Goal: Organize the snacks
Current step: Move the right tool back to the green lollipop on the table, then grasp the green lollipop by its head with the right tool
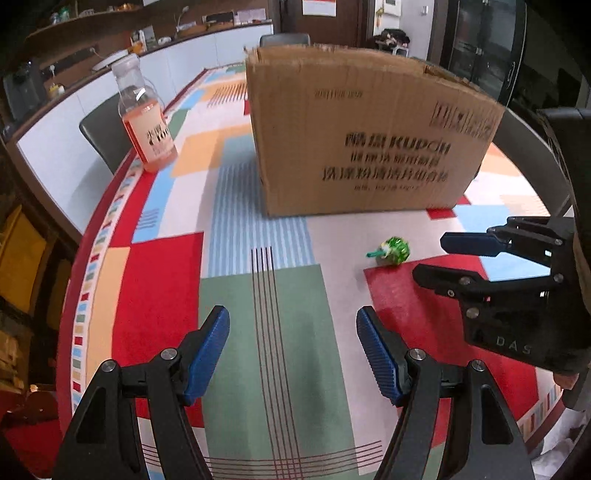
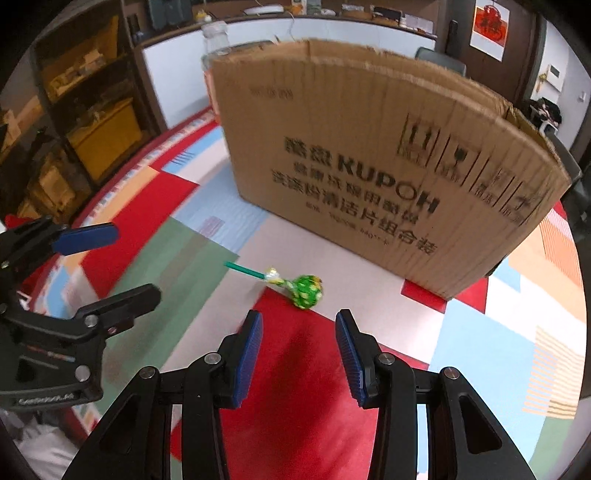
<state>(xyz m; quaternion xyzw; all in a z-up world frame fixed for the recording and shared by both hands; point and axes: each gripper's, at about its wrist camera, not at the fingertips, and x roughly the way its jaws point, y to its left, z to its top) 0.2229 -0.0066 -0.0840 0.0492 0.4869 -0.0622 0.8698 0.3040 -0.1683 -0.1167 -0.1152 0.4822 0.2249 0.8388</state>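
Observation:
A green-wrapped lollipop (image 2: 304, 290) with a teal stick lies on the patterned tablecloth, just ahead of my right gripper (image 2: 299, 334), which is open and empty. It also shows in the left wrist view (image 1: 394, 252), right of centre. An open cardboard box (image 1: 365, 136) stands behind it, also in the right wrist view (image 2: 388, 162). My left gripper (image 1: 293, 332) is open and empty over the green patch, left of the lollipop. The right gripper shows at the right of the left wrist view (image 1: 437, 256); the left gripper shows at the left of the right wrist view (image 2: 135, 262).
A bottle of orange drink (image 1: 146, 122) stands at the table's far left, near the edge; its top shows behind the box (image 2: 218, 35). Chairs (image 1: 99, 133) stand around the table. A white counter (image 1: 74, 122) and shelves (image 2: 85, 110) lie beyond.

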